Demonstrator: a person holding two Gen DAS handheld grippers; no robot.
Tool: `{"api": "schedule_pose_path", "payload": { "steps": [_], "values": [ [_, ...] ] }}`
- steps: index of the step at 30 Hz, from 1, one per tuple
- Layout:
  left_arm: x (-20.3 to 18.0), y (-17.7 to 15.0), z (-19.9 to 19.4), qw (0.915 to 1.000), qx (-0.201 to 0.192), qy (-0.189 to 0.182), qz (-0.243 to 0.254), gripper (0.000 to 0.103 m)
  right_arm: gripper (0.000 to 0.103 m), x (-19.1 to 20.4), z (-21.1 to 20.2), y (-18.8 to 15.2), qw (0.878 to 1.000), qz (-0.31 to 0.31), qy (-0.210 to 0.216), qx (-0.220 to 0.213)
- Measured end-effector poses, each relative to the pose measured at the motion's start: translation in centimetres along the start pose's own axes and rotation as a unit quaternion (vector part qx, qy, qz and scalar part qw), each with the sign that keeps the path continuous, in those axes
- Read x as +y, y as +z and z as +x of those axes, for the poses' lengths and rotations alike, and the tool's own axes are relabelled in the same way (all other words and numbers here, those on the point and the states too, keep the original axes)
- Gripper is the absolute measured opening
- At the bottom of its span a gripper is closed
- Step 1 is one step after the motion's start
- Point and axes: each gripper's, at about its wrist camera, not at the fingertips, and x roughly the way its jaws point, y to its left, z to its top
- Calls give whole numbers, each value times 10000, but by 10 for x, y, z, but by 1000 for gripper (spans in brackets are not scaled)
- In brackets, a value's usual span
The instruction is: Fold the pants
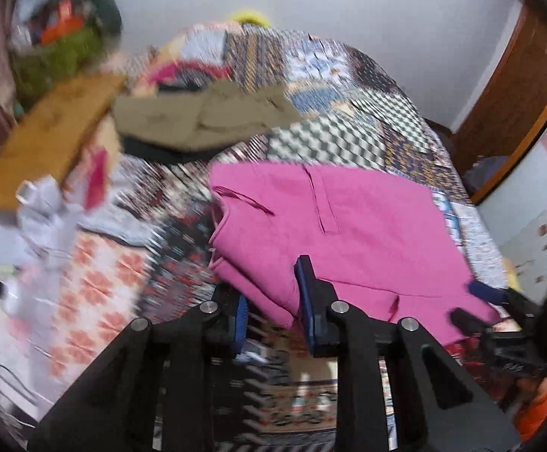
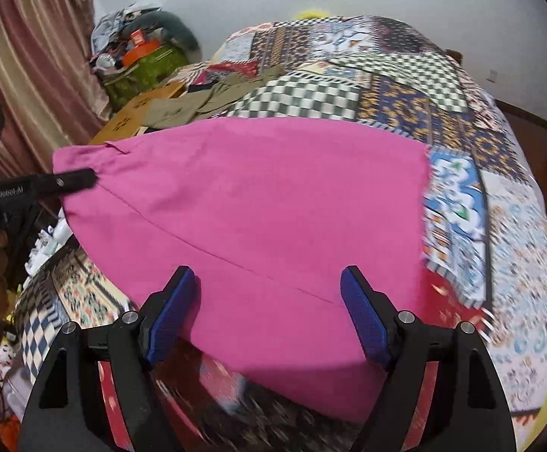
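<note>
Pink pants (image 2: 258, 218) lie already folded over on the patchwork bed (image 2: 461, 120), both left gripper (image 1: 273, 301) and right gripper (image 2: 269, 312) spread apart and empty, so probably another fold left.

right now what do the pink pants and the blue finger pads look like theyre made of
Pink pants: woven cloth, probably cotton or a blend, matte; it drapes softly with stitched seams and a pocket slit. Blue finger pads: likely rubber or textured plastic; a fine grid pattern shows on the face, with a dull sheen.
</note>
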Motion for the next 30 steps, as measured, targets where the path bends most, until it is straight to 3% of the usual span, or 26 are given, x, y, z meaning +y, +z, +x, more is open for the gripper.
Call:
{"api": "schedule_pose_path", "payload": {
  "steps": [4, 10, 15, 20, 25, 30],
  "values": [
    [-11, 3, -26, 9941, -754, 668, 399, 22, 77, -15, -12, -17, 9990, 414, -108, -113],
    [-51, 17, -48, 9833, -1337, 641, 1055, 21, 77, -21, -17, -22, 9976, 641, -151, -201],
    [-87, 33, -54, 9827, -1350, -105, 1267, 20, 78, -24, -17, -22, 9977, 643, -112, -206],
    [-116, 44, -50, 9805, -984, -1149, 1256, 16, 78, -26, -16, -22, 9978, 628, -78, -194],
    [-136, 44, -45, 9752, -876, -1508, 1365, 15, 78, -28, -15, -22, 9978, 624, -53, -200],
    [-151, 38, -30, 9704, -437, -1934, 1379, 14, 78, -29, -15, -22, 9979, 624, -37, -195]
  ]
}}
